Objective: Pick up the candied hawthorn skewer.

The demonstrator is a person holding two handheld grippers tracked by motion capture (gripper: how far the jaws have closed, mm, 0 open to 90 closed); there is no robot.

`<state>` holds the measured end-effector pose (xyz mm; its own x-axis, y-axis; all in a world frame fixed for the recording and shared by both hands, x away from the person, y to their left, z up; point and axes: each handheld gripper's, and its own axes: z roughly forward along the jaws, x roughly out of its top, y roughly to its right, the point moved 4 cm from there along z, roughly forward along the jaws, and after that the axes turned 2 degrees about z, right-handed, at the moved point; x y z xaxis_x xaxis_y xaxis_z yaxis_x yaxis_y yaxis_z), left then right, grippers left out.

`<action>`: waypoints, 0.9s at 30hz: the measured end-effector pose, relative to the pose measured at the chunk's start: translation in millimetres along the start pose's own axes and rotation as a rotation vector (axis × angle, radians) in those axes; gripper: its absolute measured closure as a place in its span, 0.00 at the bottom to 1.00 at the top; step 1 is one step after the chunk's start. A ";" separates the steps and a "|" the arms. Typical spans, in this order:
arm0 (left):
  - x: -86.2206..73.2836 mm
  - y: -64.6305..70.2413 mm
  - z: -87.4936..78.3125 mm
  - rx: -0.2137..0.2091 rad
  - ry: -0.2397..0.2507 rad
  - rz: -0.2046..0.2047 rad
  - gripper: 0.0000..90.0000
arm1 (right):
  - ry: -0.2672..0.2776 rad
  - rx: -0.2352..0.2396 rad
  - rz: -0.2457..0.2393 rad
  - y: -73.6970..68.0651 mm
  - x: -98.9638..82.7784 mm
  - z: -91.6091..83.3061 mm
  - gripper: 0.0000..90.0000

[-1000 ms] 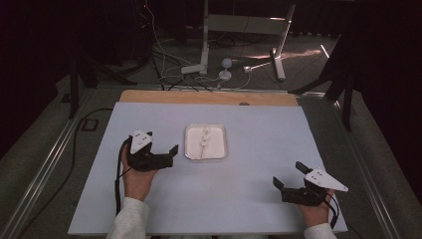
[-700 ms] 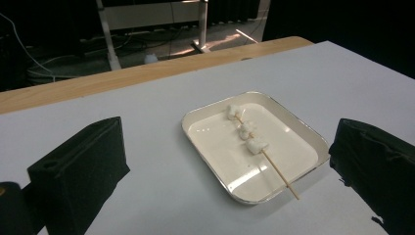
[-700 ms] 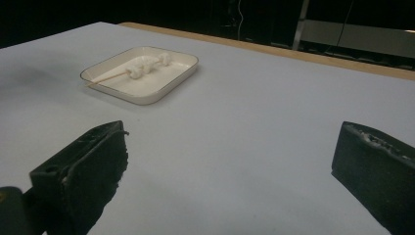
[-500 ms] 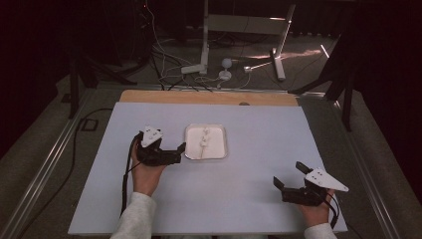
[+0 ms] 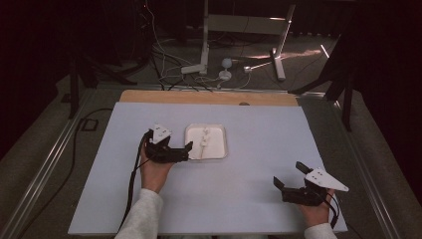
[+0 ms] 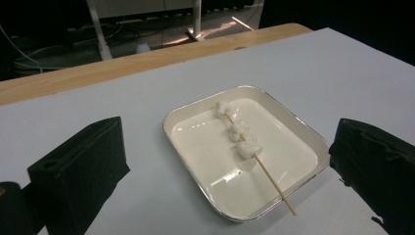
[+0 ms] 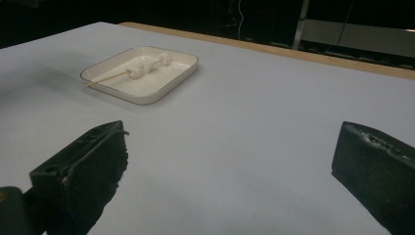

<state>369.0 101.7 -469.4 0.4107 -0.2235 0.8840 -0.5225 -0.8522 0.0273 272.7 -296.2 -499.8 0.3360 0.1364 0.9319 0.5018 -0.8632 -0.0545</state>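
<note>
A white square tray [image 5: 222,149] sits mid-table and holds a wooden skewer [image 5: 204,141] threaded with three white lumps. My left gripper [image 5: 185,152] is open at the tray's left edge, its jaws pointing at it. In the left gripper view the tray [image 6: 286,116] and the skewer [image 6: 241,131] lie close ahead between the spread jaws, which hold nothing. My right gripper [image 5: 288,175] rests open and empty near the table's front right. From it, the tray [image 7: 161,90] and skewer [image 7: 142,66] are farther off at upper left.
The table has a pale blue-grey top [image 5: 259,129] with a wooden strip [image 5: 209,97] along its far edge. Beyond it stand a metal stand [image 5: 204,35] and loose cables [image 5: 164,74] on the floor.
My left gripper has moved right, up to the tray's left edge. The right gripper, the tray and the skewer have stayed put.
</note>
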 end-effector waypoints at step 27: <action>-11.4 10.7 39.0 0.001 -0.069 -0.025 0.01 | -0.004 0.002 0.003 0.5 -0.3 0.2 0.00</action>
<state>387.9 76.7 -497.5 0.4745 -0.2338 0.8486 -0.5102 -0.8587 0.0487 273.0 -296.6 -500.2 0.3404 0.1357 0.9305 0.5026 -0.8625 -0.0581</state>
